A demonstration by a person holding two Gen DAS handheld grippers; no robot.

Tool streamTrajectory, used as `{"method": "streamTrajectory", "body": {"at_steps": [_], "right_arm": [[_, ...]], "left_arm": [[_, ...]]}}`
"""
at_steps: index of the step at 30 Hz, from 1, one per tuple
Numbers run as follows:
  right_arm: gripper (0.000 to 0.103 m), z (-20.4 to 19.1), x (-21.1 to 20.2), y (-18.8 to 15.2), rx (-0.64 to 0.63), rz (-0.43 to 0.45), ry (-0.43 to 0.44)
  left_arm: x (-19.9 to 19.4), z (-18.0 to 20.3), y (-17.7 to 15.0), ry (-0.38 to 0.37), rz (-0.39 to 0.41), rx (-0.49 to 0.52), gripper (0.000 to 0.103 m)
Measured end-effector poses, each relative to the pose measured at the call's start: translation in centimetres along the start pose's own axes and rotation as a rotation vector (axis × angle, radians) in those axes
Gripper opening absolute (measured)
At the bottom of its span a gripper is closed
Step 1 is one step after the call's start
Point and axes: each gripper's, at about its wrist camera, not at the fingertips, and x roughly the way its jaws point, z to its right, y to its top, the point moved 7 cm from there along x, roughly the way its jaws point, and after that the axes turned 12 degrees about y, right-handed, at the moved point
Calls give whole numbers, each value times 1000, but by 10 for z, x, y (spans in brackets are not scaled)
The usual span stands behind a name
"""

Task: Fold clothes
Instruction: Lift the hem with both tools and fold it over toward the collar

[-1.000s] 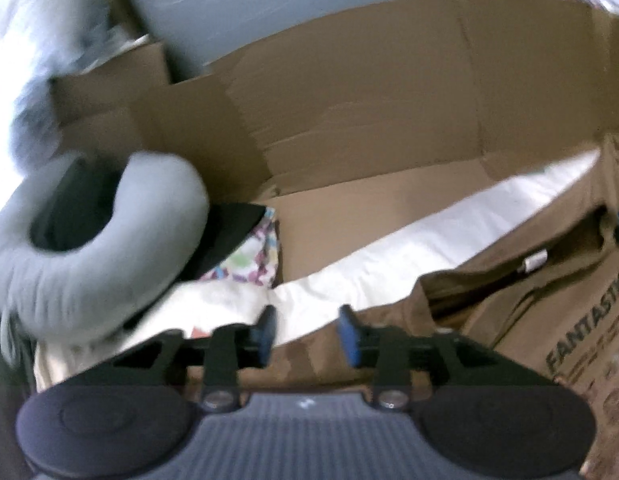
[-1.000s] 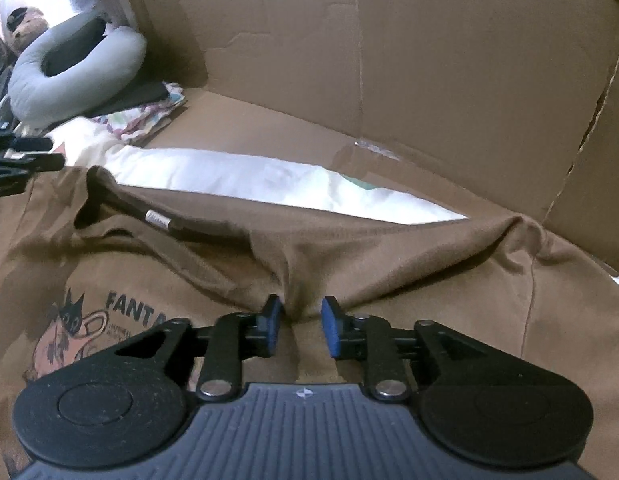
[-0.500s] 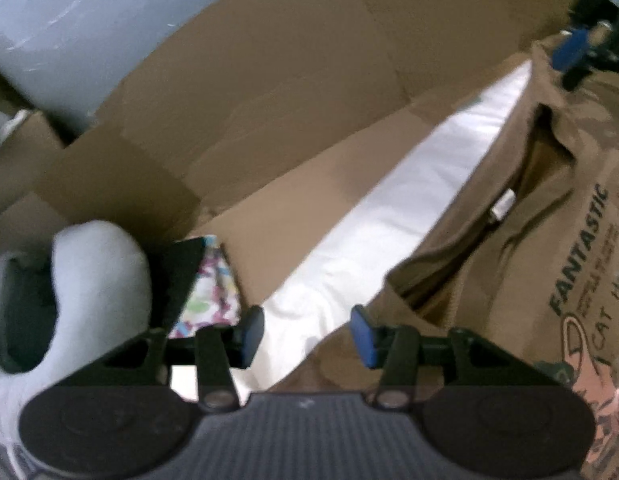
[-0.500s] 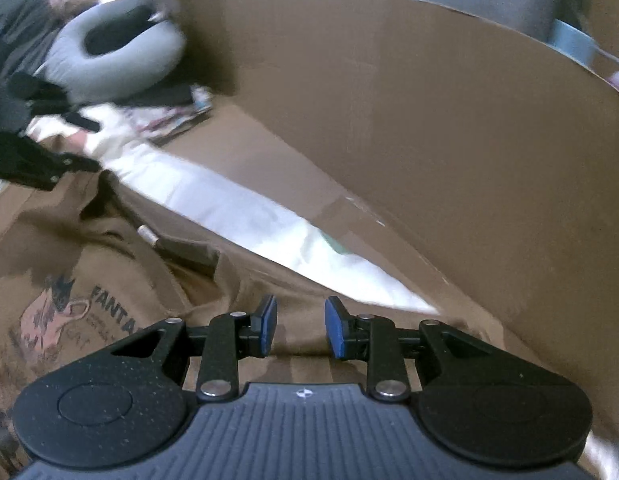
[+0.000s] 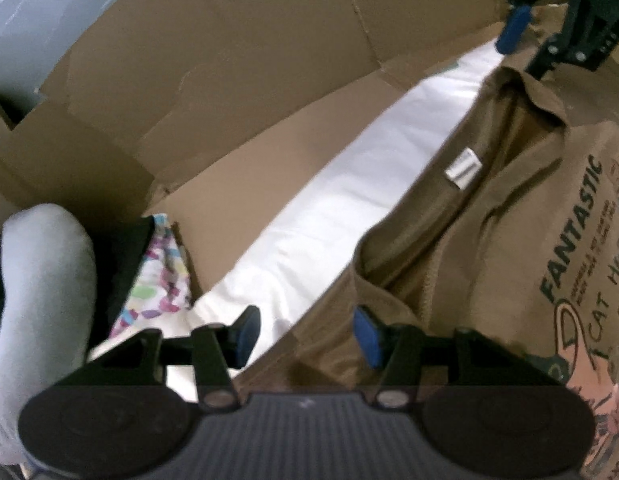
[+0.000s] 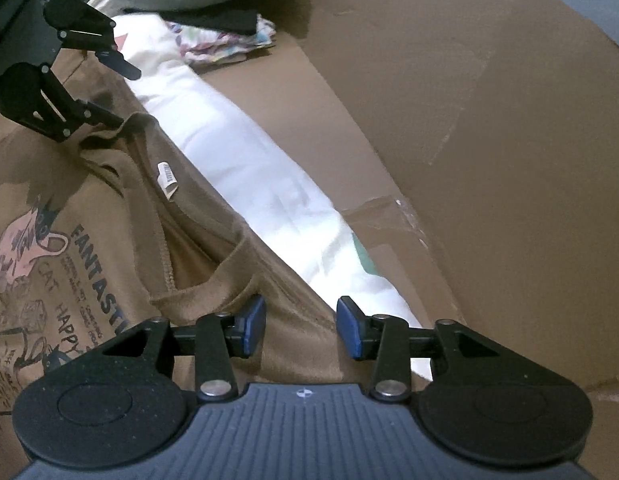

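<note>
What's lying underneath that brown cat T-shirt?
A white cloth sticks out from under the brown T-shirt along its collar edge, over cardboard. How far it runs beneath is hidden.

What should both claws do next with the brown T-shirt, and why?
Probably close both on the shoulder edge. The brown T-shirt lies print-up on the white sheet. The right claw is opening, with shoulder fabric between its pads but not pinched. The left claw stands open over the other shoulder edge. Neither holds cloth, so no fold can begin.
</note>
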Motion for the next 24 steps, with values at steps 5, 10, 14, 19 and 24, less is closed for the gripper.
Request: {"method": "streamTrajectory", "body": {"at_steps": [5,10,14,19,24], "right_arm": [[47,-10,14,1,-73,-48,29],[45,-19,18,-4,-144,-47,21],[38,-22,13,-6,-177,-17,35],[36,-22,15,-9,-205,-35,42],[36,-25,17,-4,-221,-49,40]], "left_arm": [[-1,6,-9,-8,18,38,54],[-7,15,-11,11,70,130,41],[-12,29,-13,24,108,244,22],[-7,32,-14,11,81,243,19],[0,32,-11,-7,46,222,19]]}}
